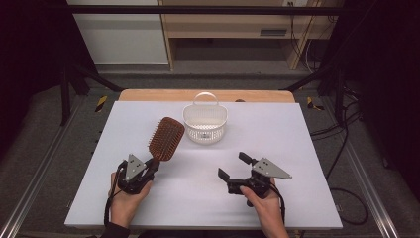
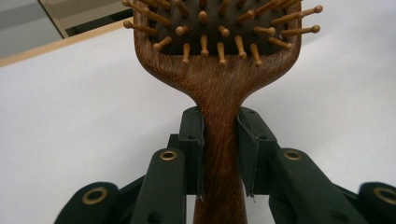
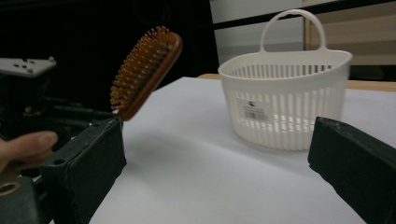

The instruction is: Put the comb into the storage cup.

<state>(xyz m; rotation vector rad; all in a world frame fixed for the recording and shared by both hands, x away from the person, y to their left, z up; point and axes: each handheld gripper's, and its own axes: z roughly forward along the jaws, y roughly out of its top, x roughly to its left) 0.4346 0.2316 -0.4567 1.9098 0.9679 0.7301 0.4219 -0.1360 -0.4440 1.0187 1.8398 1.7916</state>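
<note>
The left gripper (image 1: 148, 169) has its jaws clamped on the handle of the wooden hairbrush (image 1: 166, 138), whose bristled head is raised off the tabletop (image 1: 297, 148) toward one o'clock, just short of the white basket (image 1: 205, 124). The right gripper (image 1: 234, 166) hangs with jaws wide and empty. To drop the brush in cleanly, I would lift it above the near rim, tip the head down inside, and steady the basket if it slides.

hairbrush (image 2: 219, 70) head cut off, handle end hidden

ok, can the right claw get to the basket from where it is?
Probably yes: the right claw is open and empty, with bare table between it and the basket; the brush sits off to the left.
</note>
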